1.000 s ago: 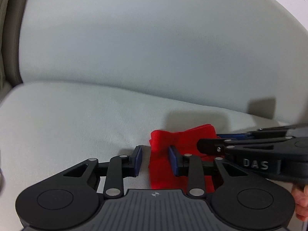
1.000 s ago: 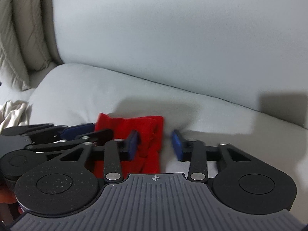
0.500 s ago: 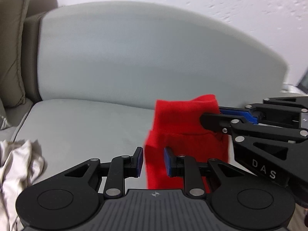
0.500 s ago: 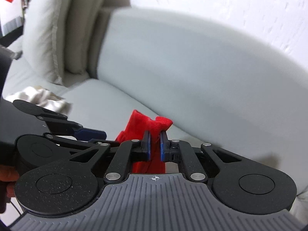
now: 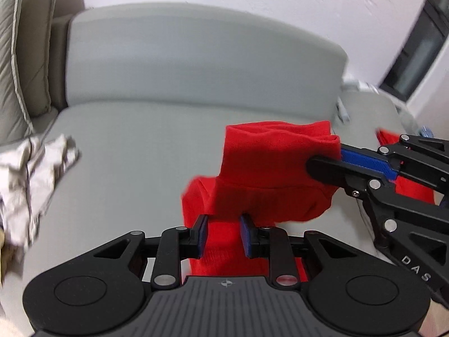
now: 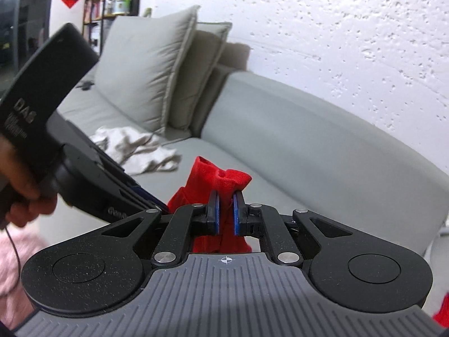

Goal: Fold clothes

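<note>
A folded red garment (image 5: 269, 174) hangs in the air above the grey sofa seat (image 5: 126, 146), held from two sides. My left gripper (image 5: 223, 234) is shut on its lower edge. My right gripper (image 6: 226, 213) is shut on its upper right corner, and shows in the left wrist view as a black arm with a blue pad (image 5: 362, 160). In the right wrist view the red garment (image 6: 221, 179) bunches up between the blue pads, and the left gripper's body (image 6: 84, 174) enters from the left in a person's hand (image 6: 25, 199).
A crumpled beige garment (image 5: 31, 168) lies on the seat at the left, also the beige garment (image 6: 134, 148) in the right wrist view. Grey cushions (image 6: 146, 67) lean at the sofa's far end. More red cloth (image 5: 404, 185) lies at the right. Something pink and fluffy (image 6: 14, 261) sits low left.
Both grippers went from open around the red garment on the seat to shut on it. They have lifted it clear of the sofa and both views now look higher.
</note>
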`<state>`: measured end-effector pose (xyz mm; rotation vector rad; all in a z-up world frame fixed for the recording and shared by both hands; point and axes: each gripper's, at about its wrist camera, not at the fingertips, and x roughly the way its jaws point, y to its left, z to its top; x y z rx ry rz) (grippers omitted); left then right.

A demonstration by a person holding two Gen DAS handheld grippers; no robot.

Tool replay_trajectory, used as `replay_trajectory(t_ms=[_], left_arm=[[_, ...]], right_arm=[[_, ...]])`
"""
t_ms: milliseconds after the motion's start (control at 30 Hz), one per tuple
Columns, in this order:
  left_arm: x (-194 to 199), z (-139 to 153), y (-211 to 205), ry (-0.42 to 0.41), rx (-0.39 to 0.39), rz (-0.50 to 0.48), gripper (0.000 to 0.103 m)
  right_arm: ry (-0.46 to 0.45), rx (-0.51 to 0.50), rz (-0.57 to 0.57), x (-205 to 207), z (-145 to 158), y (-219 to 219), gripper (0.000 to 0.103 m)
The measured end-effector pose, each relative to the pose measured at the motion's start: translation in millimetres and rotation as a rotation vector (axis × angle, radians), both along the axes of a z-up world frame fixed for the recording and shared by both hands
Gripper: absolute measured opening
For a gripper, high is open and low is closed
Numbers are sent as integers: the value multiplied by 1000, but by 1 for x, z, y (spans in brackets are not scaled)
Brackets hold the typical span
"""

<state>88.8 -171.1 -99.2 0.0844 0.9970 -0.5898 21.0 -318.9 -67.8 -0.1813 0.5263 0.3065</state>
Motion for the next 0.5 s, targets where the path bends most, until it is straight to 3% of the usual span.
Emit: replay_trajectory(t_ms=[267,400,500], left_arm=[[-78,-42,21,89,30,15,23],[-115,-59,24,74,55,4,29],[-131,-66,26,85,86,-22,30]], right_arm=[[19,-15,34,-93,-40,14,9],[45,-23,52,-132,-58,21,10],[95,-39,69,-152,-70,25,22]])
